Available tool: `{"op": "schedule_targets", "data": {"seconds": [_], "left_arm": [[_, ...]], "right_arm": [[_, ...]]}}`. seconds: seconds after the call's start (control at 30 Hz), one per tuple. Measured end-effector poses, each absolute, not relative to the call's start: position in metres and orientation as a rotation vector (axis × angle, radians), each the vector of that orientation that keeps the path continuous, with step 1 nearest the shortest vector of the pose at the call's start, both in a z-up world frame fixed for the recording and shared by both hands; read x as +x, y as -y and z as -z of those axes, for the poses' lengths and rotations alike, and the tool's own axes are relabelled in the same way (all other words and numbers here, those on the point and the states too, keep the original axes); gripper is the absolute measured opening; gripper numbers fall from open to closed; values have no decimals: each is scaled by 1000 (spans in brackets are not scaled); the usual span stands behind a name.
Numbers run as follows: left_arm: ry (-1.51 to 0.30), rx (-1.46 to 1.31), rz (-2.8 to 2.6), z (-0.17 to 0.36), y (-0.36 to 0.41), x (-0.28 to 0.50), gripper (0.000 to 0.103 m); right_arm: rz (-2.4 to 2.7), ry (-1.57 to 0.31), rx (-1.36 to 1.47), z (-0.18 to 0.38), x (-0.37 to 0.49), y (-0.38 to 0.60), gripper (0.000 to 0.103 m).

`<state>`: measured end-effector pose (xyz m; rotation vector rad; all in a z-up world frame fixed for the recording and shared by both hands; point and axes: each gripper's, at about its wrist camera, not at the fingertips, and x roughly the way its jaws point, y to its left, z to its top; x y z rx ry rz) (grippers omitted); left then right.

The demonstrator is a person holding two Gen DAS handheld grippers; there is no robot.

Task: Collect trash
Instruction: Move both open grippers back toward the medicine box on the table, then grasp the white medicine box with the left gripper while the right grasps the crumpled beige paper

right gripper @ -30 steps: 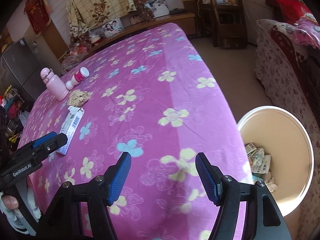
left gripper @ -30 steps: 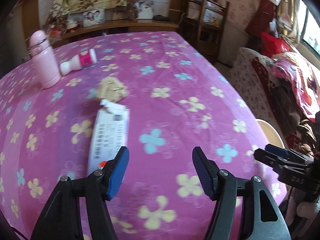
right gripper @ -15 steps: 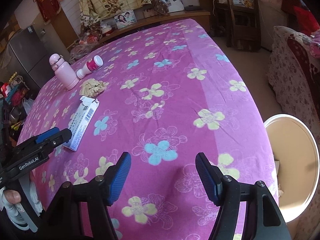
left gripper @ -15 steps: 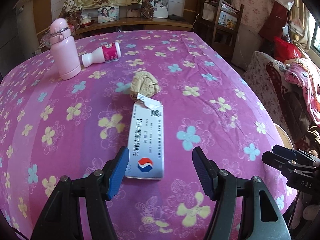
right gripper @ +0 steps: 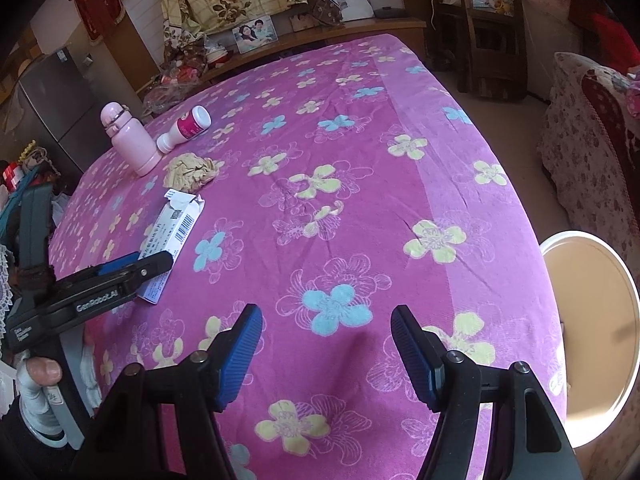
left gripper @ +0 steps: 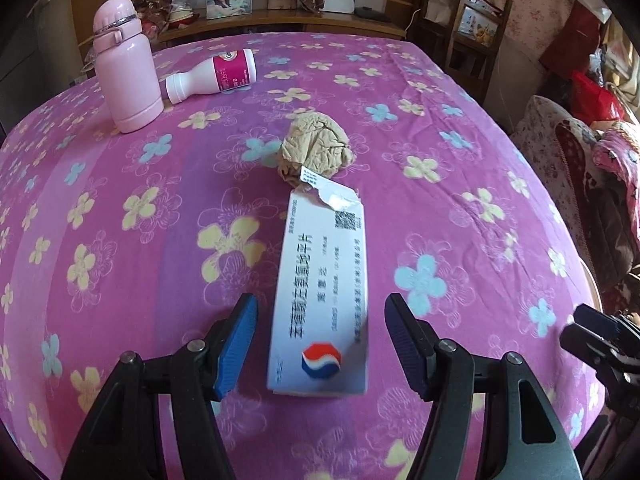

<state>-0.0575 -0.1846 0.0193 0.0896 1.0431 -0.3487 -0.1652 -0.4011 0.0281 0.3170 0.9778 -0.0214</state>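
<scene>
Currently the task's thing nearest to hand is a white medicine carton [left gripper: 320,300]: flat, oblong, printed with dark characters along its length, a red-and-blue emblem at the near end, a square code near the far end, and a torn-open flap at that far end. It lies flat on the desk [left gripper: 460,208], which is draped in a magenta cloth with yellow and blue flowers. Long axis runs near to far, tilted slightly right at the far end; torn end points away. Just beyond the torn end, touching or nearly so, sits a crumpled beige paper wad [left gripper: 316,146]. Far left: an upright pink flask [left gripper: 126,66] and a white bottle with magenta label [left gripper: 212,76] lying on its side beside it. Left hand-held gripper [left gripper: 318,344] is released, its blue pads apart on either side of the carton's near end, not pressing it. Right hand-held gripper [right gripper: 326,352] is likewise released over bare cloth, with nothing between the pads. Right of the desk, on the floor, a round white-rimmed bin [right gripper: 592,240]. Cluttered room behind: a shelf with framed photos and a wooden chair.
</scene>
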Motion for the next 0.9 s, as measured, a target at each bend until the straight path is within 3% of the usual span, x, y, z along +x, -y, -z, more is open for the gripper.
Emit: {"op": "schedule_targets", "data": {"seconds": [0.43, 0.5, 0.53, 0.57, 0.9], "left_arm": [[-1024, 158, 318, -13, 192, -51, 67], [-1015, 162, 321, -13, 191, -52, 62], [-1010, 164, 319, -14, 190, -53, 51], [-1006, 166, 314, -15, 187, -53, 48], [-998, 57, 279, -27, 130, -54, 48]], "right_arm": [[3, -990, 301, -26, -155, 392, 71], [-5, -991, 294, -26, -152, 388, 71], [-10, -992, 292, -26, -151, 387, 71], [-16, -992, 291, -26, -149, 384, 71], [-103, -989, 265, -22, -112, 348, 71]]}}
